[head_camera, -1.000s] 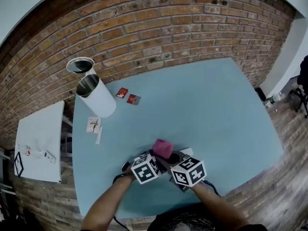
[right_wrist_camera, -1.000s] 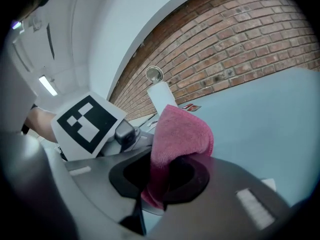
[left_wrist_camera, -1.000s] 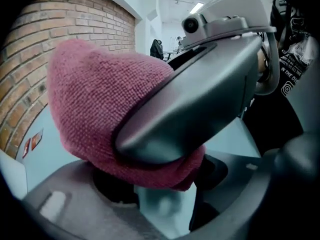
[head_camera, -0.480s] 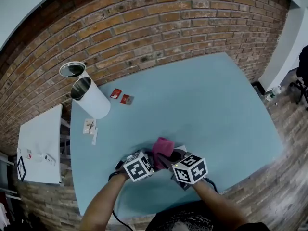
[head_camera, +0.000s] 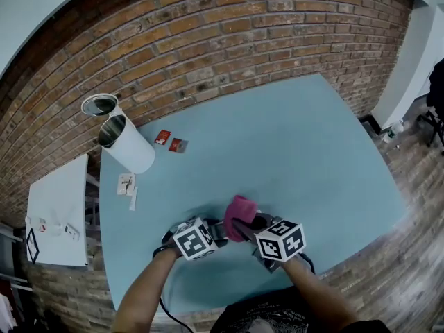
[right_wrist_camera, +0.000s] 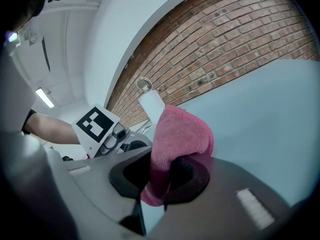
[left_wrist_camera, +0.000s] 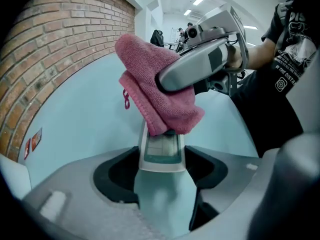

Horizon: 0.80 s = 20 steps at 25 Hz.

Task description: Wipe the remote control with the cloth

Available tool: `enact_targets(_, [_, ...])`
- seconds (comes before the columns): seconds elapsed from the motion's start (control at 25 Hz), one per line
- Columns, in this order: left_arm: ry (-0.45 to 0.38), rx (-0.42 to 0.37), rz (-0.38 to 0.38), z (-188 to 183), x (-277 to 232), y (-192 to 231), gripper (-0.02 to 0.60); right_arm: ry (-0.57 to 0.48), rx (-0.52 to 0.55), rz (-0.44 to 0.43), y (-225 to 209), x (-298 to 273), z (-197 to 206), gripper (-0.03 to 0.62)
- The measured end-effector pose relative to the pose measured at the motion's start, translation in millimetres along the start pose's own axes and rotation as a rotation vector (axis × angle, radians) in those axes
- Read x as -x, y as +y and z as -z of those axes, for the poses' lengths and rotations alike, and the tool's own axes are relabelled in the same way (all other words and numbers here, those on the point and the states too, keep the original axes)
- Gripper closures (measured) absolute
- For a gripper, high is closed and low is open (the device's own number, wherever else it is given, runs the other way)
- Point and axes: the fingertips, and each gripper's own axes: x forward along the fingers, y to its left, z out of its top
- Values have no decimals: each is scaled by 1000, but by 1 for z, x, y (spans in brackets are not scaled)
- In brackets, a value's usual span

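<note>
STATE: my left gripper (left_wrist_camera: pixel 161 184) clamps remote (left_wrist_camera: pixel 161 151) by its near end; my right gripper (right_wrist_camera: pixel 162 176) pinches cloth (left_wrist_camera: pixel 160 91), laid on remote's far end | RISK: wipe pressure may lever remote loose; shallow pinch may drop cloth.

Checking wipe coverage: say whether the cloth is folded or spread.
Folded: the cloth hangs doubled from the right hand-held gripper, over the remote control.

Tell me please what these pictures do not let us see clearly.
- Remote control: left gripper view, the cloth covers its far end; buttons blurred.
- Two red packets: head view, too small to read.
- Things on the white side table: head view, too small to name.
</note>
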Motion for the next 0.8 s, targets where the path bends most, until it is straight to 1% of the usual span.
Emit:
enact_targets(0.44, [58,-5,7,1,1,1,293,-47,-46,50,-32,31,-6,531])
enact_targets(0.64, [70,12,18,1,2,-2,293,-60,-58,69,-43,42,-8,531])
enact_targets(0.8, [85,8,15,2,2,-1,293,-74,-68,84,-51,50,-9,531])
